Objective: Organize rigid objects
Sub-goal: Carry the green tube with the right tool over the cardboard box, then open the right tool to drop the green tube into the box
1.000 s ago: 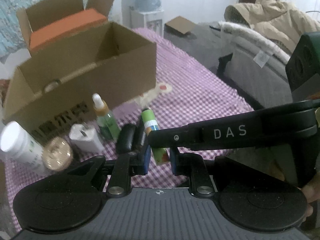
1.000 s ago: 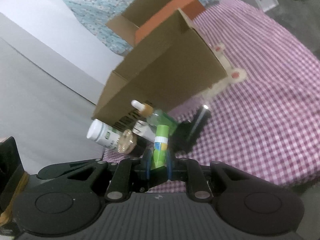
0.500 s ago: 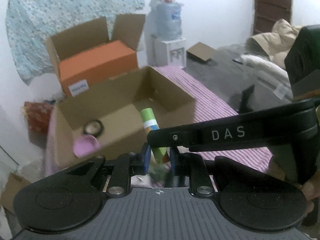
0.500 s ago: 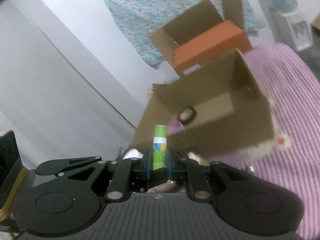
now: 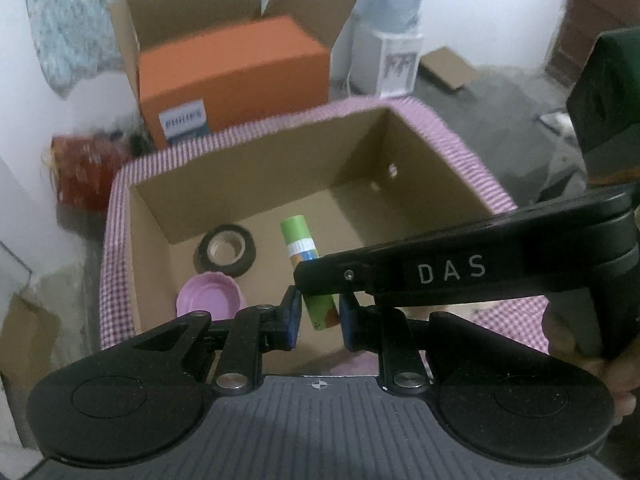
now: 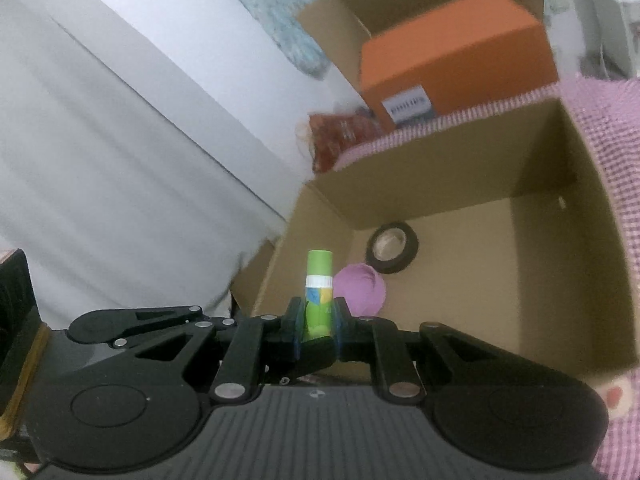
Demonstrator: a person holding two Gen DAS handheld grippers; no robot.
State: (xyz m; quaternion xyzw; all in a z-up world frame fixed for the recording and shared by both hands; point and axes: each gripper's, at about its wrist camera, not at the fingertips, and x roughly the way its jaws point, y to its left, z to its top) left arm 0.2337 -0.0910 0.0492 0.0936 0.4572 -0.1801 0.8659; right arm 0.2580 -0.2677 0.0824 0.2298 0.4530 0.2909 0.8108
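Note:
A green tube (image 5: 298, 240) with a white band hangs over the open cardboard box (image 5: 248, 188). My right gripper (image 6: 318, 320) is shut on the tube (image 6: 319, 280) about its lower half. The black finger of my right gripper (image 5: 440, 270) crosses the left wrist view. My left gripper (image 5: 319, 316) has the tube's bottom end between its blue pads and is shut on it too. On the floor of the box (image 6: 440, 172) lie a black tape roll (image 5: 227, 250) (image 6: 392, 247) and a pink lid (image 5: 208, 300) (image 6: 366, 286).
The box stands on a purple checked cloth (image 5: 472, 160). Behind it an orange carton (image 5: 240, 76) sits in a second open cardboard box. A red bag (image 5: 84, 168) lies at the left, a white water dispenser (image 5: 396, 60) at the back right, and a white wall (image 6: 120, 140) to the left.
Both grippers rose together with the green tube from the cloth in front of the box to above its opening. The bottles and other items on the cloth have left the view.

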